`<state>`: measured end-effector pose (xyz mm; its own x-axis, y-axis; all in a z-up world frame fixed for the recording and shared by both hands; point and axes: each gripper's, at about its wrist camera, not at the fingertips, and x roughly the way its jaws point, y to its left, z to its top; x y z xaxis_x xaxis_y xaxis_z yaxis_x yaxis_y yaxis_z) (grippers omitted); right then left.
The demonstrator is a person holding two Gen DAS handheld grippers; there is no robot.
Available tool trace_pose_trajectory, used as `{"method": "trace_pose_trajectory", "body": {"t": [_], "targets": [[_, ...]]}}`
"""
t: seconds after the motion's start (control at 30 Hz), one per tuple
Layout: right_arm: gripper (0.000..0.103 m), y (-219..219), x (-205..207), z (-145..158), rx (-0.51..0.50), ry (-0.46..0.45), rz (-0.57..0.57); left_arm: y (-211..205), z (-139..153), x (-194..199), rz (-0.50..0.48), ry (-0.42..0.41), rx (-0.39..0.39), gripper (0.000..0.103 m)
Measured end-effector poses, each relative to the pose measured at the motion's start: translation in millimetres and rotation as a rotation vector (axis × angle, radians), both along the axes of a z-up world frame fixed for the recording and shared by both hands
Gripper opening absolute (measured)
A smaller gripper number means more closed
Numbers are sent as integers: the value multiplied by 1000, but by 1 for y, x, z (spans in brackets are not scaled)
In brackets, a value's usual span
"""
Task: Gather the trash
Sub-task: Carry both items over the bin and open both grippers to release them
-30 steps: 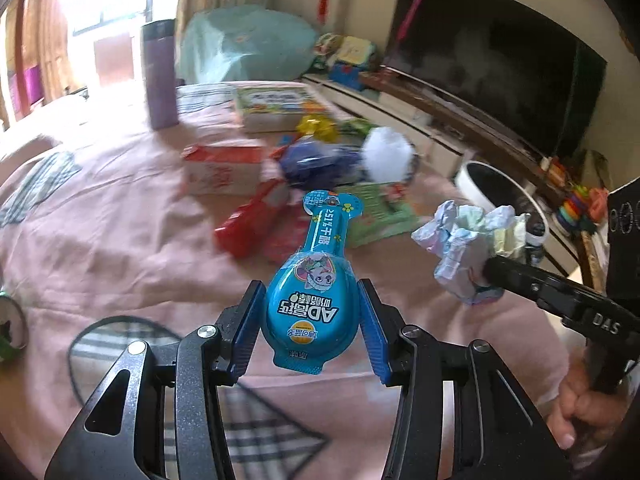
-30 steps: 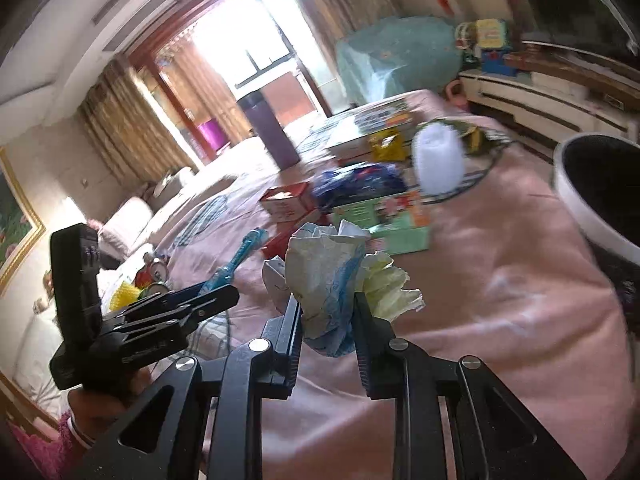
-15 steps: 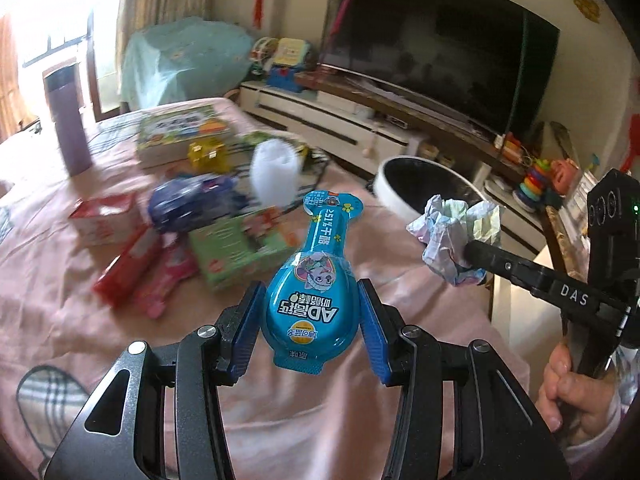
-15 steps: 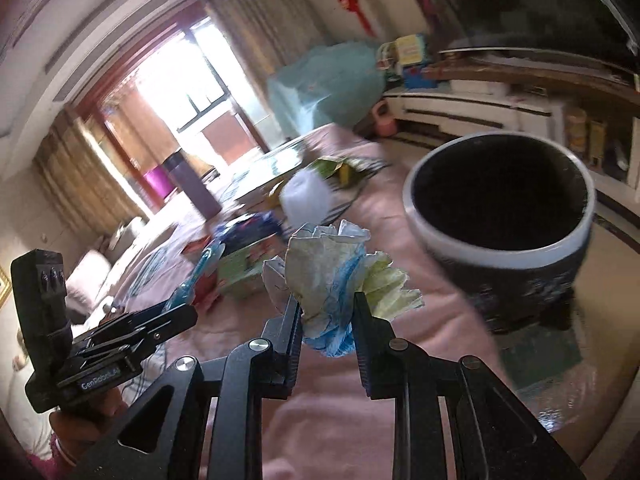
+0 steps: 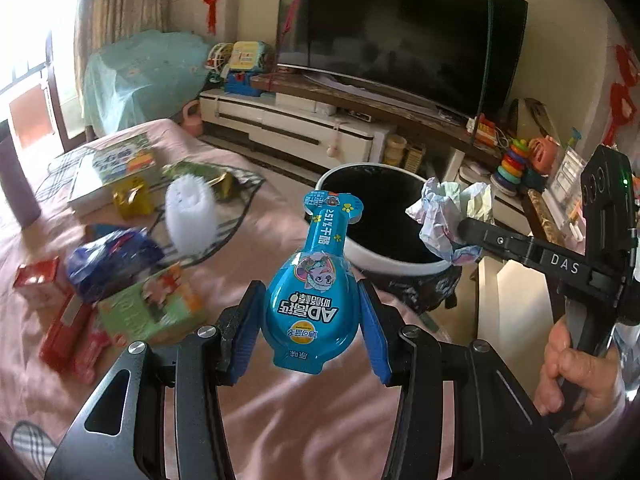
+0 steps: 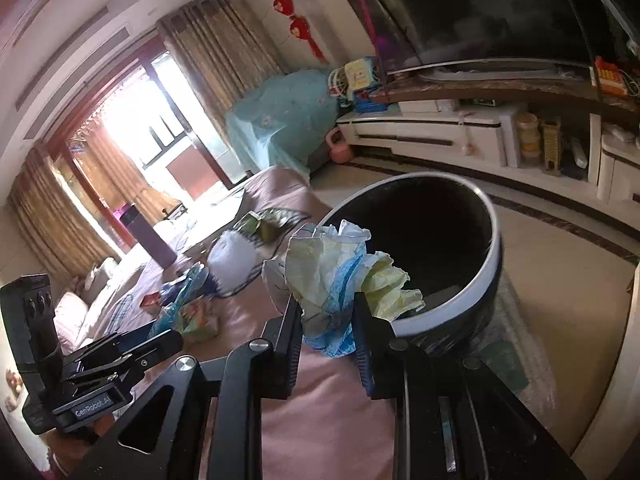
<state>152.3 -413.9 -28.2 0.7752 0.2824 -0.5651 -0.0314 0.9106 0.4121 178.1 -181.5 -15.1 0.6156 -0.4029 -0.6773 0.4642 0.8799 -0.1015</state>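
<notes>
Left gripper (image 5: 310, 328): jaws clamped on blue snack packet (image 5: 316, 292), held above the pink-covered desk (image 5: 304, 420). Right gripper (image 6: 326, 320): jaws clamped on crumpled paper wad (image 6: 332, 276) at the white rim of the black-lined trash bin (image 6: 472, 292); bin contents indiscernible.

- Your left gripper (image 5: 312, 334) holds a blue packet (image 5: 314, 298). Its print reads upside down to you: "AD" in large white letters with Chinese characters beside it, and "51%" running along the neck toward 12 o'clock.
- At 3 o'clock in the left view, the arm of your right gripper (image 5: 456, 236) carries "DAS" in white.
- At 8 o'clock in the right view, the left gripper's body bears a label, "GenRobot.AI".
</notes>
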Motion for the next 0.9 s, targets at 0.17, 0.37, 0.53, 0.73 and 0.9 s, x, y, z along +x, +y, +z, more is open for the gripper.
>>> {"method": "trace_pose_trajectory", "body": {"t": [0.17,0.37,0.53,0.73,0.9], "targets": [[24,-17,11,0,-1,8,-11,-24,-2,13,-29,3,18,46],[24,-34,26,0,8,22,-21,-47,-3,30,-56,14,19,46],[24,-46,39,-2,4,33,-25,-67,-6,43,-75,24,30,46],[24,-54,50,-7,10,51,-22,-83,-13,56,-83,49,37,46],[25,-60,56,-12,19,64,-24,-91,-17,63,-84,64,40,46]]}}
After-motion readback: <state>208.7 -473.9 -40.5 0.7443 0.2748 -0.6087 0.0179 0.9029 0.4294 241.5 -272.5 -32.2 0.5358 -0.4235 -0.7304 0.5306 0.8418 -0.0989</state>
